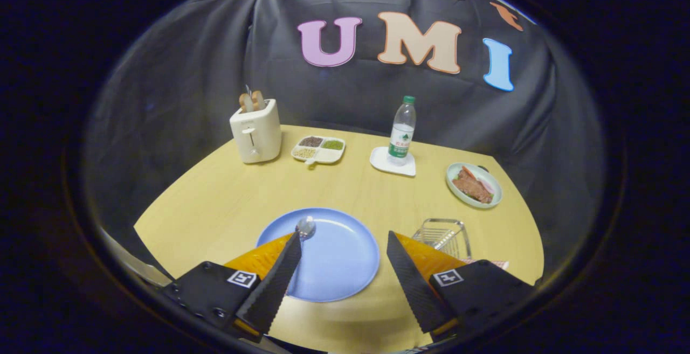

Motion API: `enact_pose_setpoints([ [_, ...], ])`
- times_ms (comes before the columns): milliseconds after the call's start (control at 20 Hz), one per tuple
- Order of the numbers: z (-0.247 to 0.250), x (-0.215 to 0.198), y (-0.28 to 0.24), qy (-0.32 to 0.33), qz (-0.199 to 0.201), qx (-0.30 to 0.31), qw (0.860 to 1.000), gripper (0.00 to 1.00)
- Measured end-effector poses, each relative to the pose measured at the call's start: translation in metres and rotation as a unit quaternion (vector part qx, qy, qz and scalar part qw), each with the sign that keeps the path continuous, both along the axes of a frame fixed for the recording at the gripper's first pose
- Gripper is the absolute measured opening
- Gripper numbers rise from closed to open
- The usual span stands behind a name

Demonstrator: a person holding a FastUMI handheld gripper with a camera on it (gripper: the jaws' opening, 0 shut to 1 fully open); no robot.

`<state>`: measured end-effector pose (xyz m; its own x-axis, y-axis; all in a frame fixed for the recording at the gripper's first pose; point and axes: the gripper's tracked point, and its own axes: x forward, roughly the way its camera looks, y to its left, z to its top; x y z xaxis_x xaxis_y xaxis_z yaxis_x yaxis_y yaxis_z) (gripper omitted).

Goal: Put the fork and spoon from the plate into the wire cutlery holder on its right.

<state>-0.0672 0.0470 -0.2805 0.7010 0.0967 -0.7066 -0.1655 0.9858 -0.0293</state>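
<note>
The hand-held gripper (pixel 343 241) hangs over the near edge of the tabletop (pixel 226 198) with its fingers spread wide and nothing held between them. The blue plate (pixel 334 262) lies between and just ahead of the fingers. A spoon (pixel 305 227) rests on the plate's far left rim, its bowl showing just past the tip of the left finger (the handle is hidden behind that finger); I cannot make out a fork. The wire cutlery holder (pixel 442 233) stands right of the plate, partly behind the right finger. Further back, left to right: a white toaster (pixel 256 130) with bread in it, a divided dish (pixel 318 149) of grains, a water bottle (pixel 403 130) on a white coaster (pixel 380 162), and a green plate (pixel 474 184) of food.
</note>
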Motion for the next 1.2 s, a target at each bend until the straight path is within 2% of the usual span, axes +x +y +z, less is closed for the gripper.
enact_pose_setpoints([
  [150, -0.021, -0.005, 0.016, 0.016, 0.006, -0.005, 1.000, 1.00],
  [450, -0.064, -0.010, 0.033, 0.054, -0.007, -0.005, 0.999, 1.00],
  [900, -0.101, -0.018, 0.049, 0.091, 0.006, -0.018, 0.996, 1.00],
  [1200, -0.109, -0.027, 0.049, 0.110, 0.010, -0.027, 0.994, 0.63],
])
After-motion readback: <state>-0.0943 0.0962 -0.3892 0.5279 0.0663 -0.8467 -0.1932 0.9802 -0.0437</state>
